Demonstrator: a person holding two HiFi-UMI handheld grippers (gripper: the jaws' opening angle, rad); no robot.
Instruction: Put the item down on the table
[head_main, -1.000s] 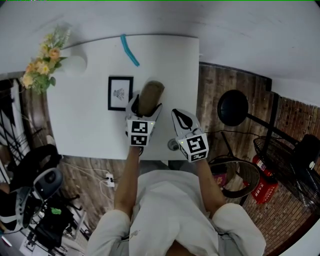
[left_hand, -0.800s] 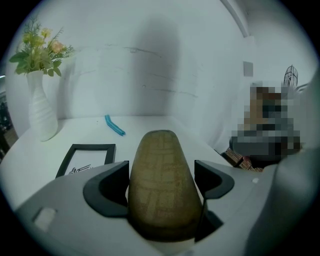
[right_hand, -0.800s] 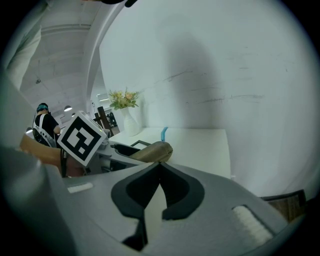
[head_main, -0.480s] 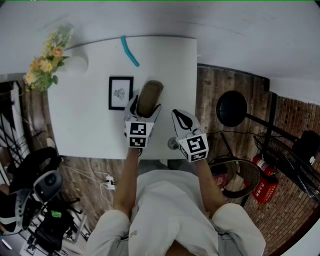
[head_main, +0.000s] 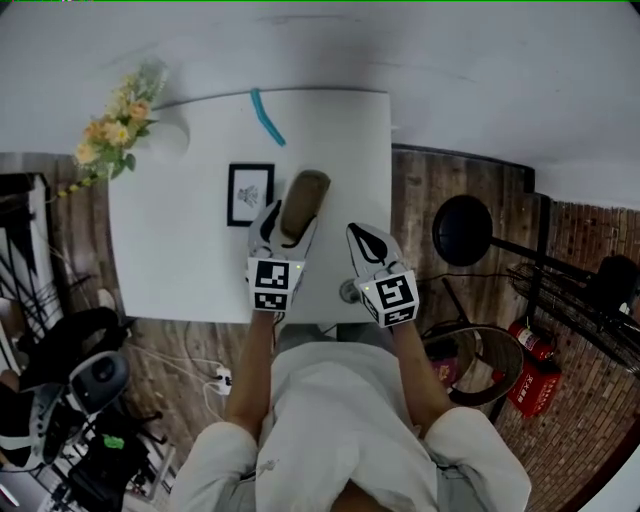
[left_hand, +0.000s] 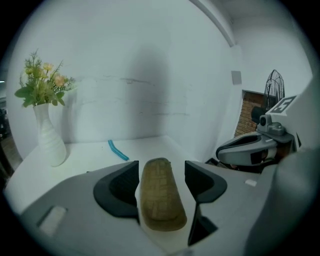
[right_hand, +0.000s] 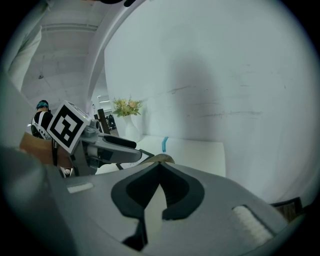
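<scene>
Lying seemingly on table (head_main: 170, 250) — brown item (head_main: 304, 200), oblong

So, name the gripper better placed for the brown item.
Left. The brown item sits between the jaws of the left gripper, which have just been closing. The right gripper is shut, empty, off to one side.

Left gripper (head_main: 288, 222): held forward, tilted down, jaws apart but just been closing; loaf (head_main: 305, 195) between them, not pinched. Right gripper (head_main: 360, 235): alongside, tilted down, jaws together, empty.
</scene>
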